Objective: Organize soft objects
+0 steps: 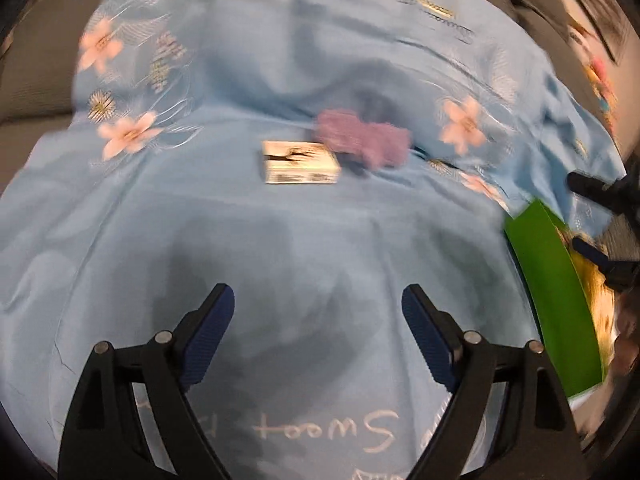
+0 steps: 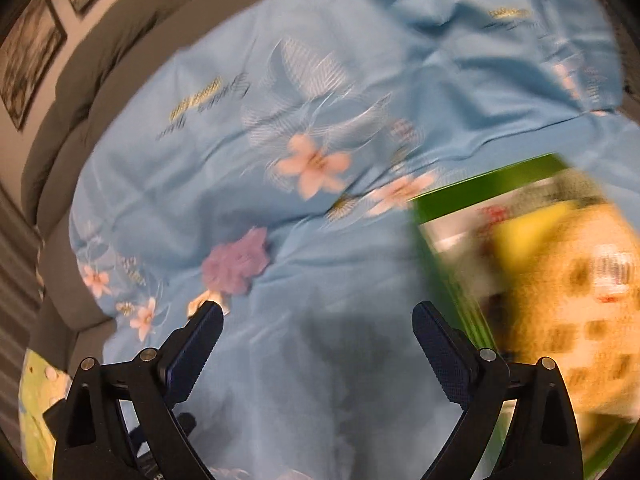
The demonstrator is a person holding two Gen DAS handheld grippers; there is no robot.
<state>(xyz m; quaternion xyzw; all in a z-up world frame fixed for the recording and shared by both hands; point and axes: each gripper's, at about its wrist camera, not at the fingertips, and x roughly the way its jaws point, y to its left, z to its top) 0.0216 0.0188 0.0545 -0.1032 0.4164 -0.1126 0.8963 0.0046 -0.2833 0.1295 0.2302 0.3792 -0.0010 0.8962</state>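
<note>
A fluffy purple soft object (image 1: 362, 142) lies on a light blue flowered sheet (image 1: 280, 240), touching a small white box (image 1: 300, 162) on its left. My left gripper (image 1: 318, 312) hangs open above bare sheet, well short of both. In the right wrist view the purple soft object (image 2: 236, 266) lies ahead to the left of my right gripper (image 2: 318, 320), which is open with nothing between its fingers. A corner of the white box (image 2: 200, 302) peeks out by the left fingertip. The right gripper (image 1: 574, 212) also shows at the left wrist view's right edge.
A large green box (image 2: 532, 300) with a yellow and orange picture lies on the sheet (image 2: 320, 80) close to my right gripper, and the same green box (image 1: 552, 300) shows at right. A grey sofa (image 2: 100, 80) backs the sheet, with framed pictures (image 2: 28, 60) on the wall.
</note>
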